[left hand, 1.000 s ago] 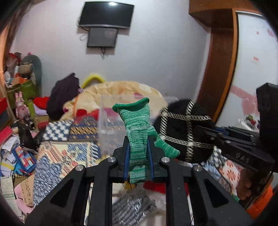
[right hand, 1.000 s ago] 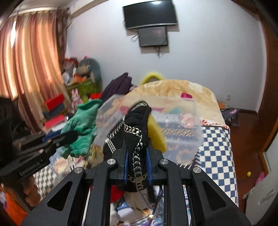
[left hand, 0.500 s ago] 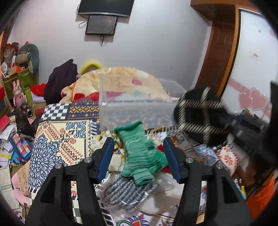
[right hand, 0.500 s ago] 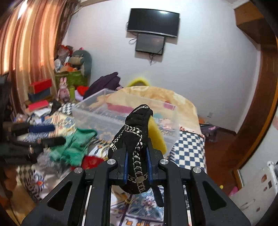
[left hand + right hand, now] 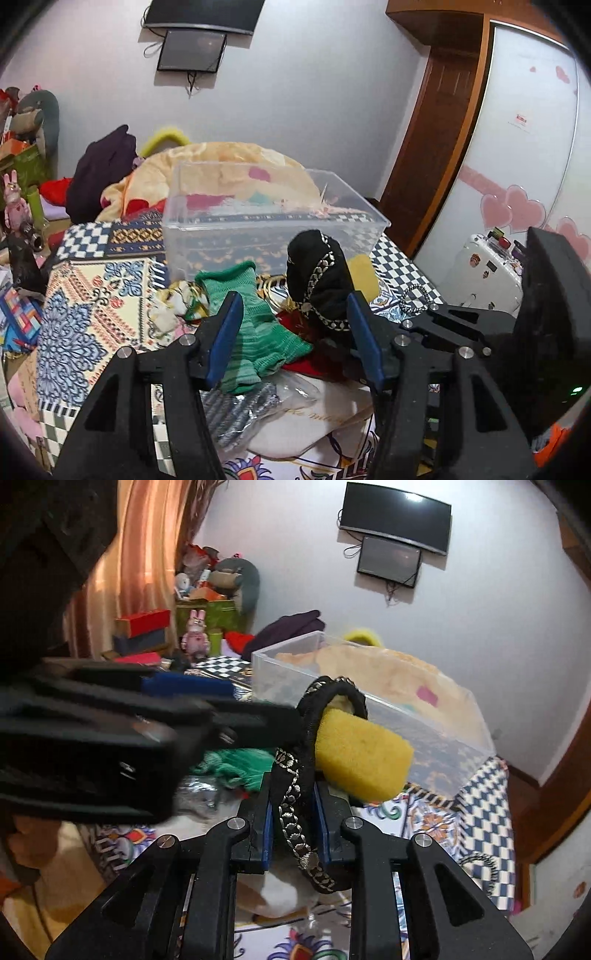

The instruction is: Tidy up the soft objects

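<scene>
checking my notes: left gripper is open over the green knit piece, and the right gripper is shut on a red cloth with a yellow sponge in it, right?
Not red: the right wrist view shows the right gripper gripping black cloth with silver trim, wrapped around the yellow sponge. The rest holds.

The left gripper [image 5: 221,716] crosses the right wrist view as a dark blur, hiding most of the green knit sock [image 5: 236,766] behind it. Beyond the right gripper [image 5: 293,812], the yellow sponge [image 5: 362,760] disappears at one end inside the black trimmed cloth [image 5: 291,775].
</scene>
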The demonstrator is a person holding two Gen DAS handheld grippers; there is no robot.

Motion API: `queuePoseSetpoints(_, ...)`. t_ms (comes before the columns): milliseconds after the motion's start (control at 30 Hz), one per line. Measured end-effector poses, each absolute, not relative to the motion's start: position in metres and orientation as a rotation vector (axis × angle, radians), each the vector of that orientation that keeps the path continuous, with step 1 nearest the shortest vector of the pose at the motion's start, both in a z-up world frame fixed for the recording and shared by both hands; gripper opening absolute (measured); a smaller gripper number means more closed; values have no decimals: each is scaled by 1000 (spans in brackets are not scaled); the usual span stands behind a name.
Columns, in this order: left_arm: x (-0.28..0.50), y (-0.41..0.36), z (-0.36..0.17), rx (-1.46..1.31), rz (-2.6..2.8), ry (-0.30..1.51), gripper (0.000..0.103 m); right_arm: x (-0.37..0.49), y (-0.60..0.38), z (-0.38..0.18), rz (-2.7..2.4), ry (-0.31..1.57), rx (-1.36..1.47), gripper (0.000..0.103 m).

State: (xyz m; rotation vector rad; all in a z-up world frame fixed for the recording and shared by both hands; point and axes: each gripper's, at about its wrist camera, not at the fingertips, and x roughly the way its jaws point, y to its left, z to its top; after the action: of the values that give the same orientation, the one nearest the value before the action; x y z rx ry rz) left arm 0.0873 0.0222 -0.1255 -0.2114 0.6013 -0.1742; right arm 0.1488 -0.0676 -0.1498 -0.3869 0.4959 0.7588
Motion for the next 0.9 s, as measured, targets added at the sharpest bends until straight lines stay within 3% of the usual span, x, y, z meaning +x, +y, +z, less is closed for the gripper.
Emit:
queuePoseSetpoints(233, 96, 10, -136, -233, -263, 639, 25, 147, -70, -155, 800, 515, -370, 22)
queuePoseSetpoints(300, 100, 8, -141, -239, -267, 657, 8, 144, -76, -154, 817, 517, -361, 25)
queuePoseSetpoints(500, 105, 8, -153, -218, -232, 687, 3, 140, -94, -149, 769, 507, -381, 43)
queuePoseSetpoints(900, 93, 8, -138, -219, -254, 652, 3, 158, -147, -127, 649, 542, -234, 44)
